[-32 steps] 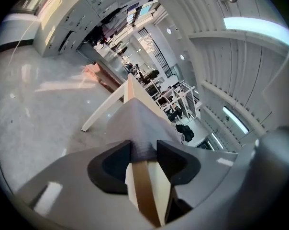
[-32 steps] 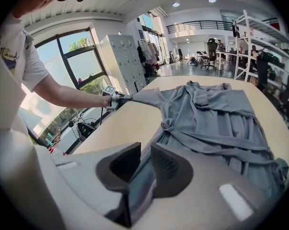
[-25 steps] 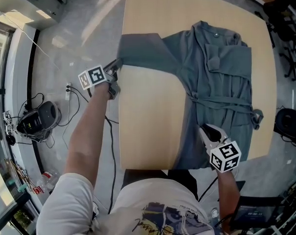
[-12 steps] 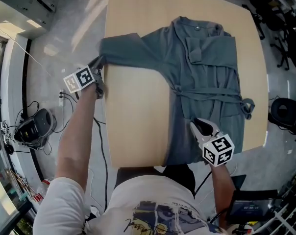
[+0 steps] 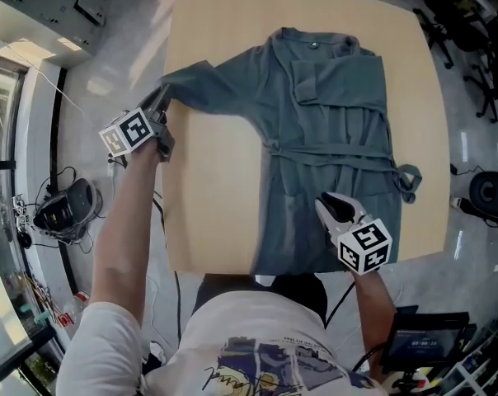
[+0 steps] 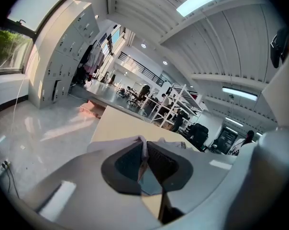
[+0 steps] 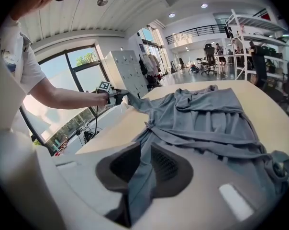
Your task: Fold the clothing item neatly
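A grey robe (image 5: 331, 122) lies spread on the light wooden table (image 5: 208, 188), collar at the far end, its belt tied across the middle. Its left sleeve (image 5: 199, 85) stretches toward the table's left edge. My left gripper (image 5: 161, 99) is shut on the sleeve's end; its jaws have just been closing, with the thin cloth (image 6: 143, 146) pinched between them. My right gripper (image 5: 326, 205) is shut on the robe's lower hem, and a grey fold (image 7: 142, 176) runs between its pads. In the right gripper view the left gripper (image 7: 116, 97) holds the sleeve up off the table.
A black device (image 5: 63, 205) and cables lie on the floor at the left. A black chair (image 5: 490, 195) stands right of the table, and a screen (image 5: 414, 343) sits at the bottom right. Shelves and office chairs stand beyond the table's far end.
My left gripper has risen with the sleeve end pinched in it, lifting the sleeve off the table's left edge. My right gripper has shifted slightly with the hem.
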A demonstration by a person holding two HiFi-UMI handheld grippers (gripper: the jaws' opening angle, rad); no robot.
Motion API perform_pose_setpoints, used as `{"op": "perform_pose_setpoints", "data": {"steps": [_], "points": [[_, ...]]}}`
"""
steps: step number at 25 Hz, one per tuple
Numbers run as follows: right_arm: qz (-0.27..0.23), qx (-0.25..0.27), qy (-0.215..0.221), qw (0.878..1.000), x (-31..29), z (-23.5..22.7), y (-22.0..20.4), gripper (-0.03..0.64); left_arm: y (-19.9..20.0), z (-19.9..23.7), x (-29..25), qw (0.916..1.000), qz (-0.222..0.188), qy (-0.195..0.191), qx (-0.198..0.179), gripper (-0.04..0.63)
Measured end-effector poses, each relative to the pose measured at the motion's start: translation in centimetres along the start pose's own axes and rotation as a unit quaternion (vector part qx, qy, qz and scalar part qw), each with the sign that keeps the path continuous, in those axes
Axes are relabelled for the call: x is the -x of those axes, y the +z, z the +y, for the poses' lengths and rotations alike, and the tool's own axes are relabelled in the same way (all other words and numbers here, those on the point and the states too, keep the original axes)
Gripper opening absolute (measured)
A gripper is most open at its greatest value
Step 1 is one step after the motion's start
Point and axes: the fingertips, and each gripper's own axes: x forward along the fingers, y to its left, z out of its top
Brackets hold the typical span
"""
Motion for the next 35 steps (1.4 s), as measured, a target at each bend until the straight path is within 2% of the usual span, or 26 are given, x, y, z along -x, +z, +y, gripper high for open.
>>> {"op": "perform_pose_setpoints", "data": {"steps": [7,12,19,27,35], "points": [[-0.007,0.011,0.020,1.000,2.9,-3.8,-0.2,0.055,0.2,-5.5,-0.9,0.9993,-0.001,0.018,-0.033,0.026],[-0.011,0.009,0.030,0.999,4.6,-6.0,-0.7,0.055,1.3,-9.5,-1.5,0.9965,0.000,0.026,-0.079,0.026],[-0.022,-0.003,0.036,0.999,6.5,-8.4,-1.3,0.055,2.0,-17.3,-4.2,0.9904,0.011,-0.006,-0.138,0.026],[-0.034,-0.020,0.038,0.999,9.8,-12.5,-2.1,0.056,0.1,-27.5,-10.3,0.9826,0.042,-0.050,-0.174,0.026],[-0.045,-0.052,0.023,0.997,11.3,-14.5,-4.6,0.055,-3.8,-35.6,-16.0,0.9665,0.084,-0.093,-0.224,0.026]]}}
